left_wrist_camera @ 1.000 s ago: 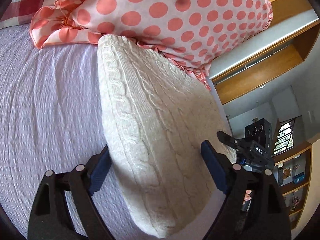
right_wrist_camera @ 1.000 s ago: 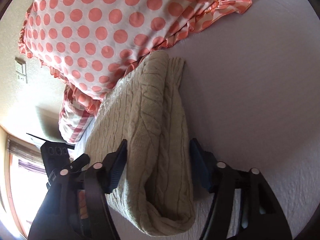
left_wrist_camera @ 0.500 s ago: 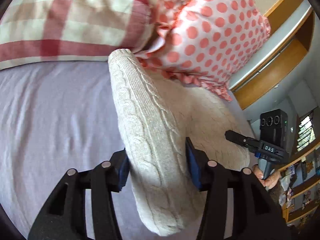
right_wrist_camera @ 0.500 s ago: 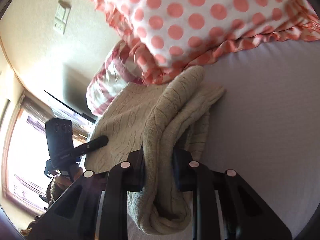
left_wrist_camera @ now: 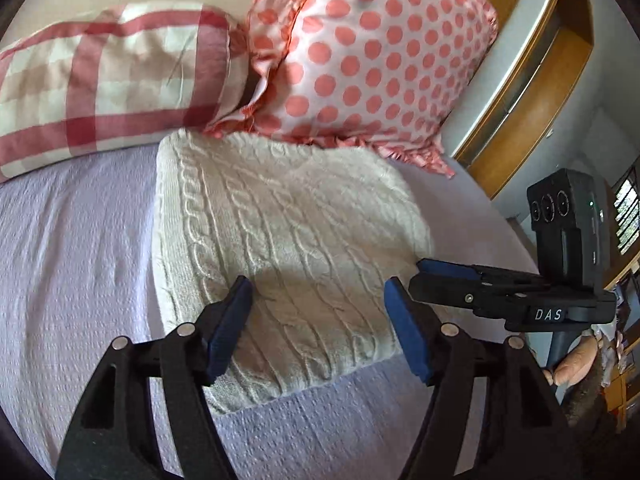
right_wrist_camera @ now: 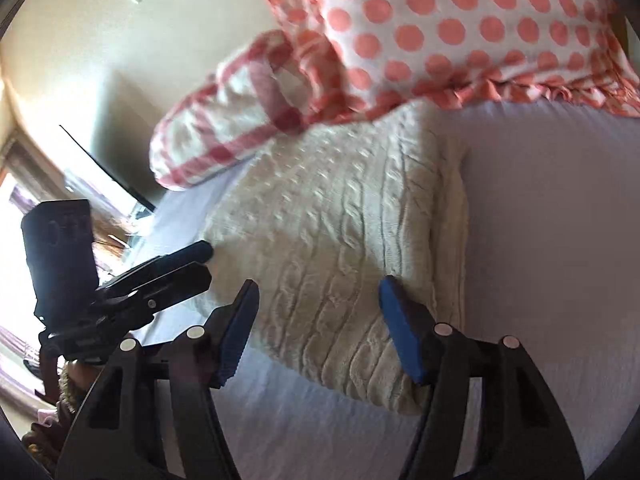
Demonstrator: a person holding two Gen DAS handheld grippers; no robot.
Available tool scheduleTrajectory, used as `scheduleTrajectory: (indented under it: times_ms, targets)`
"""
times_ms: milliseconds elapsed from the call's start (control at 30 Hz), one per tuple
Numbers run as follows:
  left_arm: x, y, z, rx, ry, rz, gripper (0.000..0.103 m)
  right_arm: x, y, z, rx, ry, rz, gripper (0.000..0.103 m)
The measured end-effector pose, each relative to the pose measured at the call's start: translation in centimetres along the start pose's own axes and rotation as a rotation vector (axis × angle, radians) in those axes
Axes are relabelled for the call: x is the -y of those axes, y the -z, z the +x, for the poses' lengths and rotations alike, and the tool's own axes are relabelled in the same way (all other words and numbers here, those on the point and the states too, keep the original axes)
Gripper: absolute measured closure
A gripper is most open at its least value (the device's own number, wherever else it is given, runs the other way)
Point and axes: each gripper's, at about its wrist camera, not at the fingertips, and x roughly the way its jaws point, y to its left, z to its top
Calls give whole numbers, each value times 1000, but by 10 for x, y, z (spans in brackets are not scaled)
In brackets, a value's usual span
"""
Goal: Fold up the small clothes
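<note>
The folded sweater (left_wrist_camera: 280, 256) lies flat on the bed (left_wrist_camera: 72, 264), its top edge tucked under the spotted pillow (left_wrist_camera: 372, 60). Left claw (left_wrist_camera: 318, 328) and right claw (right_wrist_camera: 316, 328) hang wide apart, holding nothing.

The folded sweater (left_wrist_camera: 280, 248) lies on the bed (left_wrist_camera: 72, 280) before me, its far edge touching two pillows (left_wrist_camera: 372, 60) behind it.
</note>
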Motion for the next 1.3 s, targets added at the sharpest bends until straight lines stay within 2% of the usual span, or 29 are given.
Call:
scheduleTrajectory:
  times_ms: [33,67,133,167,200,233,267,300,400,433,567,667,833,933,1300]
  targets:
    - [6,2,1,35,-43,45,36,0,0,-3,0,5,1,39]
    - [14,3,2,27,-82,78,36,-5,1,-7,-2,23,-6,39]
    - [21,13,-15,47,-101,101,35,-20,8,-27,54,77,-60,38]
    - [23,18,-25,61,-90,104,31,-26,14,-41,101,103,-89,32]
    - [21,25,-37,72,-83,99,25,-30,21,-55,146,123,-109,14]
    - [18,34,-48,78,-90,89,19,-30,31,-68,188,154,-120,6]
    - [15,42,-58,81,-116,75,11,-34,40,-80,226,184,-132,1]
    - [12,51,-65,78,-159,66,7,-36,48,-87,234,203,-146,1]
    - [0,72,-71,18,-305,40,3,-38,66,-78,156,318,-165,1]
    - [-2,75,-68,-5,-327,40,2,-38,70,-68,116,351,-167,1]
    - [-8,81,-49,-88,-353,45,2,-31,77,-34,20,360,-144,1]
    - [-7,81,-32,-162,-462,78,2,-33,78,-23,-4,392,-154,1]
    - [-11,81,-33,-162,-434,51,2,-32,85,-12,-33,428,-166,1]
    - [-16,81,-34,-164,-417,27,2,-34,87,-8,-44,489,-180,1]
    - [-15,83,-35,-146,-419,31,2,-35,88,-11,-40,491,-180,1]
